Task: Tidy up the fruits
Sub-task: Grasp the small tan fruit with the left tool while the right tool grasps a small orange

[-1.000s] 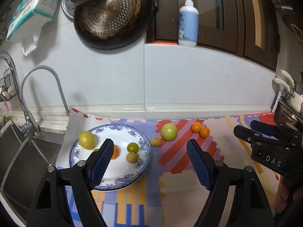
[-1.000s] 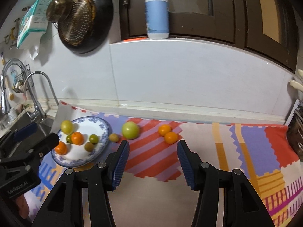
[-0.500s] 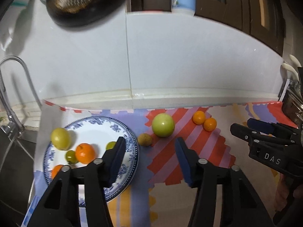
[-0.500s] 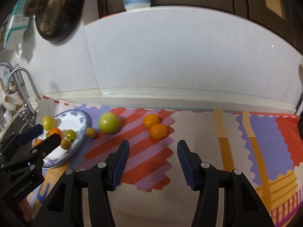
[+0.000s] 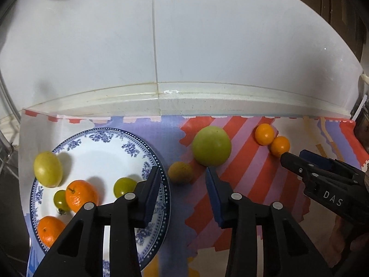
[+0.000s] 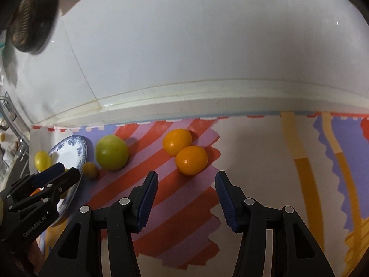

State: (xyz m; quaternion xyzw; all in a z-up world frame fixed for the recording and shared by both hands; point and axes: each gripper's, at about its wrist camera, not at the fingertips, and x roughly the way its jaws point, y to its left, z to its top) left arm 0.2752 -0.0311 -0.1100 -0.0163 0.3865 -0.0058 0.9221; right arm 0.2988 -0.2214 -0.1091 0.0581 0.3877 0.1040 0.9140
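Observation:
A blue-patterned plate (image 5: pixel 103 147) at the left holds a yellow fruit (image 5: pixel 48 169), two oranges and two small green fruits. On the colourful mat lie a small brown-yellow fruit (image 5: pixel 180 172), a large green fruit (image 5: pixel 211 149) and two small oranges (image 5: pixel 264 134). My left gripper (image 5: pixel 182 180) is open, just before the small brown-yellow fruit. My right gripper (image 6: pixel 186 184) is open, just before the nearer of the two oranges (image 6: pixel 191 160); the green fruit (image 6: pixel 112 152) lies to its left. Each gripper shows in the other's view.
A white tiled wall (image 5: pixel 184 46) with a raised ledge runs behind the mat. A dark pan (image 6: pixel 30 18) hangs at the upper left. A sink with a tap (image 6: pixel 13 127) lies left of the plate. The mat (image 6: pixel 299 173) stretches on to the right.
Both grippers have moved forward and down toward the mat. The left one swung right from over the plate to the small brown-yellow fruit. The fruits have not moved.

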